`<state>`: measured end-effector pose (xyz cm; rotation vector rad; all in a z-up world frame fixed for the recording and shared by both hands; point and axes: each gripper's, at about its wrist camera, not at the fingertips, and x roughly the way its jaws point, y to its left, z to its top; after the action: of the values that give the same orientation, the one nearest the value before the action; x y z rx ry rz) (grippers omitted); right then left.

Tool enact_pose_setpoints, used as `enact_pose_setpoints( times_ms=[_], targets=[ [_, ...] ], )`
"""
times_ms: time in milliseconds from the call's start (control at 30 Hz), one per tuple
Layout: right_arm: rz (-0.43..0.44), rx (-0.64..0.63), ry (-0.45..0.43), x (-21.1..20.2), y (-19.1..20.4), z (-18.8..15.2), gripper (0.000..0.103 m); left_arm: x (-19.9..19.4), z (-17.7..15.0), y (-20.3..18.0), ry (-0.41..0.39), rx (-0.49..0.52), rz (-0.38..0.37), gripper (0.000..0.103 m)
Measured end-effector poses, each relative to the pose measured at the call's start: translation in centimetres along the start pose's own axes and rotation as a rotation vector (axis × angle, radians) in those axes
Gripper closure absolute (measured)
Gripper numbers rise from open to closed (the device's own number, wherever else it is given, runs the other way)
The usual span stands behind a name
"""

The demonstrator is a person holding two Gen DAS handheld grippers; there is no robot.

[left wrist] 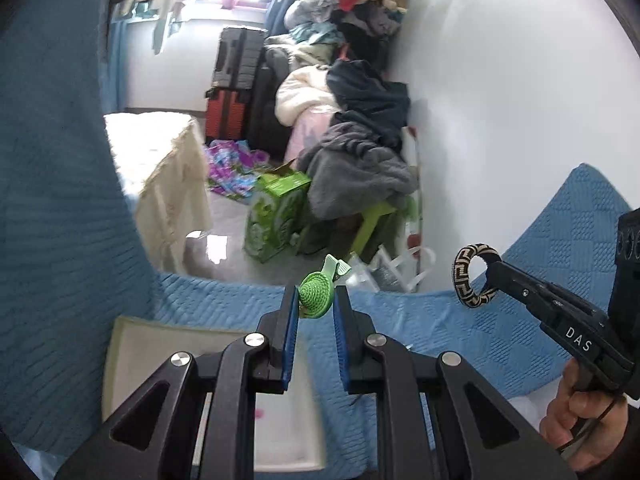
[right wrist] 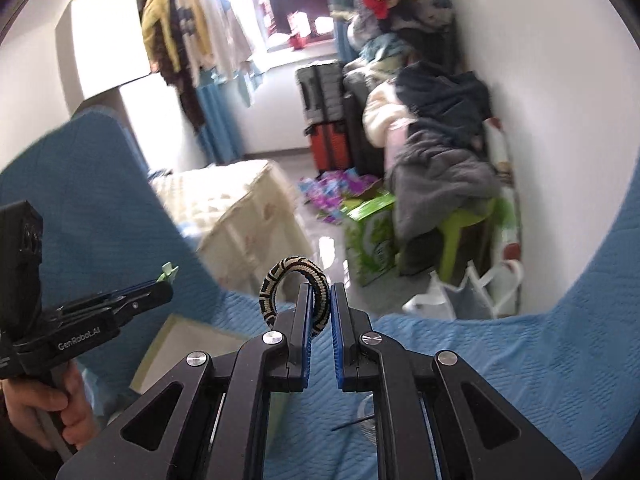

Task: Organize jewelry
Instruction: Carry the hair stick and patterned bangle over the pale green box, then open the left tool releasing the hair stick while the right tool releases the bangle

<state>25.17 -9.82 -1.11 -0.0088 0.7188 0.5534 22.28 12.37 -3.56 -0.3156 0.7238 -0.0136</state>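
Scene: A cluttered bedroom, seen from two hand-held claws raised above a blue quilted bedspread [left wrist: 440,332], with piled clothes [left wrist: 360,152] and suitcases [left wrist: 236,80] along the far wall.

Left claw: The left claw [left wrist: 316,304] is closed on a green crocheted hair clip [left wrist: 317,291], its blue pads pressing the round green disc from both sides; the pale green clip end sticks up past the tips.

Right claw: The right claw [right wrist: 320,304] is pinched nearly shut on a black-and-beige patterned ring band [right wrist: 296,292], which stands up as a loop above the jaws. From the left wrist view the same band [left wrist: 476,276] hangs at the tip of the claw, clear of the bedspread.

Hands: A hand [left wrist: 576,416] grips the right claw's handle; another hand [right wrist: 48,404] grips the left one.

Tray: A shallow white tray [left wrist: 132,344] lies on the bedspread beneath the left claw. Most of its inside is hidden by the claw, apart from a small pink speck.

Progress: Two pieces are lifted, one per claw, and neither is set down. By this view the sorting appears mid-way at best: both items seemingly remain to be placed, likely in the tray.

Left to do: Lower each piece to its spot and release it; whether other jewelry waits on the bed cannot be told.
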Motion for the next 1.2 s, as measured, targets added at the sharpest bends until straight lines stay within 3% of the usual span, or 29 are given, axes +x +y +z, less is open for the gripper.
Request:
enact_pose_setpoints(
  times_ms=[300,600,733,900,967,1000,1067,1133,1200],
  targets=[
    [0.047,-0.061,0.152,6.6,6.0,-6.5,0.096,2.4,-6.3,8.2,0.107,-0.082,0.035,0.087],
    [0.049,-0.092,0.299,10.0,8.9,-12.5,0.096,5.7,-11.5,12.0,0.236,-0.114,0.033,0.087],
    [0.046,-0.11,0.321,10.7,9.5,-13.5,0.096,6.5,-12.6,12.4,0.274,-0.103,0.028,0.087],
    [0.07,-0.075,0.325,10.4,8.9,-13.0,0.092,6.0,-12.2,11.9,0.258,-0.093,0.019,0.086],
    [0.099,-0.059,0.308,9.8,8.6,-12.2,0.078,5.3,-11.5,11.5,0.236,-0.089,0.044,0.086],
    [0.113,-0.057,0.293,9.3,8.5,-11.7,0.075,5.0,-11.2,11.3,0.223,-0.082,0.048,0.085],
    [0.124,-0.065,0.263,8.4,8.6,-10.8,0.074,3.9,-10.1,10.5,0.188,-0.07,0.047,0.078],
    [0.129,-0.084,0.217,6.7,8.5,-9.3,0.073,2.8,-8.8,9.7,0.147,-0.06,0.051,0.042],
    [0.135,-0.087,0.179,5.3,8.2,-7.9,0.072,1.4,-7.7,8.7,0.087,-0.04,0.067,0.04]
  ],
)
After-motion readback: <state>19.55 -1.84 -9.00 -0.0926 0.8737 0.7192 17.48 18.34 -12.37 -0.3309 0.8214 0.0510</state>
